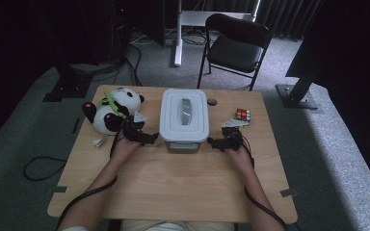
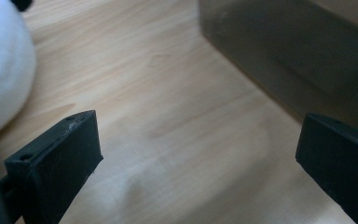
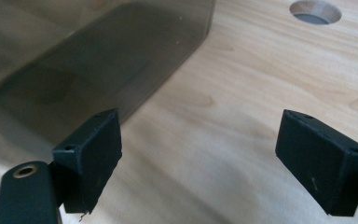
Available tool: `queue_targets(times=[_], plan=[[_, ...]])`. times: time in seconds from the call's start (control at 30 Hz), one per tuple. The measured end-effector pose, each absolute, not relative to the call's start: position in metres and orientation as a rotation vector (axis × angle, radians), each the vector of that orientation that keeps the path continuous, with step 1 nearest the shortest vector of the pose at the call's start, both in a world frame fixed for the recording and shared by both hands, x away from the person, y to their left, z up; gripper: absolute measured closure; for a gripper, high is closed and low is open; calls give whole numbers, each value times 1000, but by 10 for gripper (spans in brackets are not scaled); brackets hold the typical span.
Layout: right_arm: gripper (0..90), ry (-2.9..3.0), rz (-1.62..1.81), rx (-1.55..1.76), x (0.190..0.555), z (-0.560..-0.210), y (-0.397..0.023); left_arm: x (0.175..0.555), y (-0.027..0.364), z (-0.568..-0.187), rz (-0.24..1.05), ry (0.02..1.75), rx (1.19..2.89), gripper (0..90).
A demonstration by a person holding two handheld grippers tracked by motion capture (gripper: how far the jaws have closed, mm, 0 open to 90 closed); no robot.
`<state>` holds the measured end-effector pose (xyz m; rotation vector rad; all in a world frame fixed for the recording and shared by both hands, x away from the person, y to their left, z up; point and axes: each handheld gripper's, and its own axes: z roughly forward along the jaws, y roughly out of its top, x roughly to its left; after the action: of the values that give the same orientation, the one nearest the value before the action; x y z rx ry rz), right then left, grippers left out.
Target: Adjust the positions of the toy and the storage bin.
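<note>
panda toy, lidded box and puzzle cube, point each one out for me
panda toy (image 1: 112, 111), high view, on its white belly
lidded box (image 1: 173, 117), high view, on the white lid left of the handle
puzzle cube (image 1: 243, 114), high view, on its coloured top face

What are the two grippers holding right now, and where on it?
Nothing. Both the left gripper and right gripper are open over bare table, flanking the box.
</note>
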<state>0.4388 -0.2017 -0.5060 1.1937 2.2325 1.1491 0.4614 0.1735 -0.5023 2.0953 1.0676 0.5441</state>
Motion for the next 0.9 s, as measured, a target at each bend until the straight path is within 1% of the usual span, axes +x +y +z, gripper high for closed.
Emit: queue_targets(times=[0.07, 0.5, 0.9], plan=[[193, 2220, 1173, 1208, 448, -506, -202, 467, 171, -501, 515, 1083, 2072, 7], [173, 2203, 1197, 1258, 468, -508, -197, 489, 159, -495, 542, 1105, 2096, 6], [152, 2140, 1256, 1305, 482, -502, -191, 502, 153, -487, 550, 1145, 2059, 7]])
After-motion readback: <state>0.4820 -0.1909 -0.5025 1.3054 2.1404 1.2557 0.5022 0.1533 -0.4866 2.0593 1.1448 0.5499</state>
